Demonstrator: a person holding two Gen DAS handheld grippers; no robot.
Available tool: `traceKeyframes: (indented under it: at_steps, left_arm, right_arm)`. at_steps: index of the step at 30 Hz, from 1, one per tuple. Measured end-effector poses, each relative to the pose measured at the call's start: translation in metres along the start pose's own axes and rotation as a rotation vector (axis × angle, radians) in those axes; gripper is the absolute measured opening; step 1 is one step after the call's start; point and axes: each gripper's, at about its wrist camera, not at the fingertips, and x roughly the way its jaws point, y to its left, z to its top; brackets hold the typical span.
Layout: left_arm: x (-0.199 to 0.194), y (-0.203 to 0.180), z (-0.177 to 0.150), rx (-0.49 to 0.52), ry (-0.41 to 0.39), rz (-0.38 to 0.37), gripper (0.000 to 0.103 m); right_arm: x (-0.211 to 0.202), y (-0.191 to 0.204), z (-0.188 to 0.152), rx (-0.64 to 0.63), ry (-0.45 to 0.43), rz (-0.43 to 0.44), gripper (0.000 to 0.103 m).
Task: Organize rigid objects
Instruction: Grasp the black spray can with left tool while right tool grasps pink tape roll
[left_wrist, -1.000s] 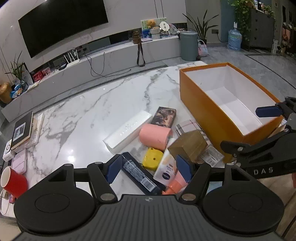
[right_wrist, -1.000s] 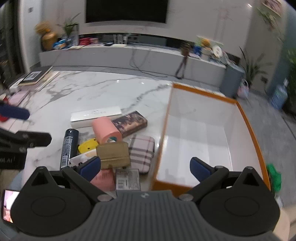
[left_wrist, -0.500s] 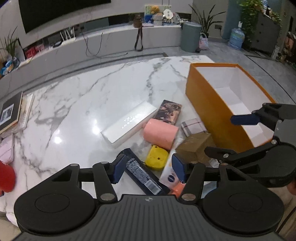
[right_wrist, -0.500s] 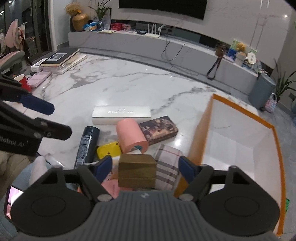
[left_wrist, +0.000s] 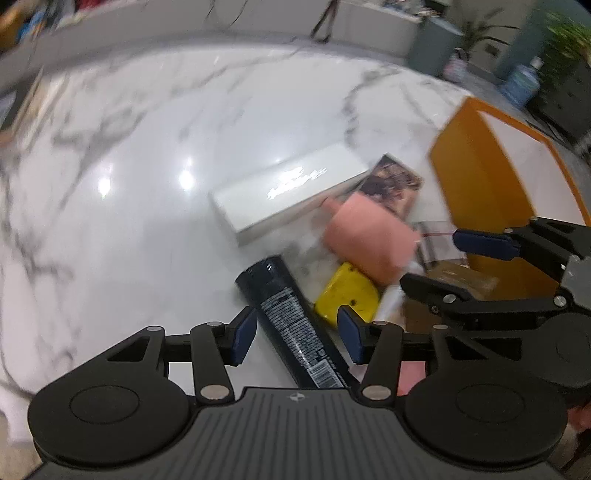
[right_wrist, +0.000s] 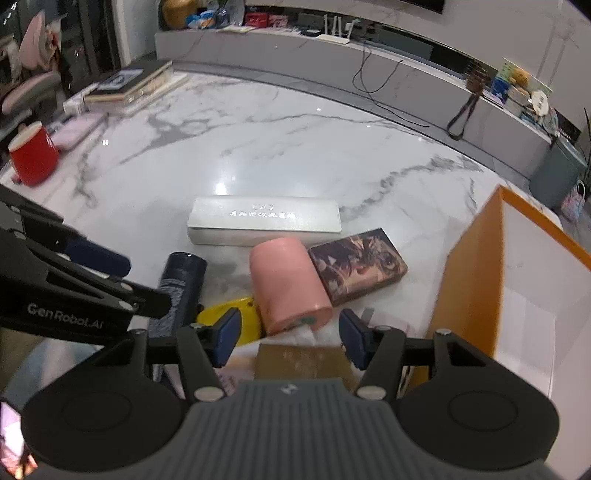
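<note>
A black spray can (left_wrist: 288, 314) lies on the marble table between the fingers of my left gripper (left_wrist: 297, 338). Its jaws are closing, and a gap still shows on each side of the can. My right gripper (right_wrist: 289, 338) hangs over a brown box (right_wrist: 303, 362). Its jaws are closing too, with the pads just outside the box's edges. Just ahead lie a pink cylinder (right_wrist: 288, 284), a yellow piece (right_wrist: 247, 321), a patterned box (right_wrist: 358, 269) and a long white box (right_wrist: 264, 221). The open orange box (right_wrist: 469, 280) stands to the right.
A plaid pouch (left_wrist: 432, 240) and a white tube lie under the pile beside the orange box (left_wrist: 480, 184). At the far left table edge stand a red cup (right_wrist: 33, 155) and stacked books (right_wrist: 129, 85). The two grippers work close side by side.
Both grippers have dropped and tilted down toward the pile, and their jaws have narrowed. The left now straddles the black can. The right has swung left from the orange box to over the brown box.
</note>
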Motion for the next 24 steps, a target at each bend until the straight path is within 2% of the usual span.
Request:
traceKeyframes:
  at_steps: [4, 11, 16, 21, 24]
  left_arm:
    - [0.015, 0.014, 0.003, -0.088, 0.065, -0.046, 0.06]
    - [0.033, 0.015, 0.001, -0.11, 0.134, -0.045, 0.056]
    - [0.035, 0.009, 0.001, -0.071, 0.132, -0.018, 0.053]
    - [0.033, -0.003, 0.0, 0.072, 0.128, 0.068, 0.051]
    - [0.034, -0.009, 0.0, 0.09, 0.131, 0.086, 0.052]
  right_arm:
    - [0.017, -0.002, 0.006, -0.042, 0.029, 0.016, 0.059]
    - [0.039, -0.01, 0.01, -0.052, 0.05, 0.045, 0.06]
    - [0.051, -0.009, 0.013, -0.062, 0.06, 0.058, 0.059]
    - [0.059, -0.01, 0.015, -0.046, 0.065, 0.066, 0.06]
    - [0.062, -0.01, 0.014, -0.034, 0.07, 0.059, 0.059]
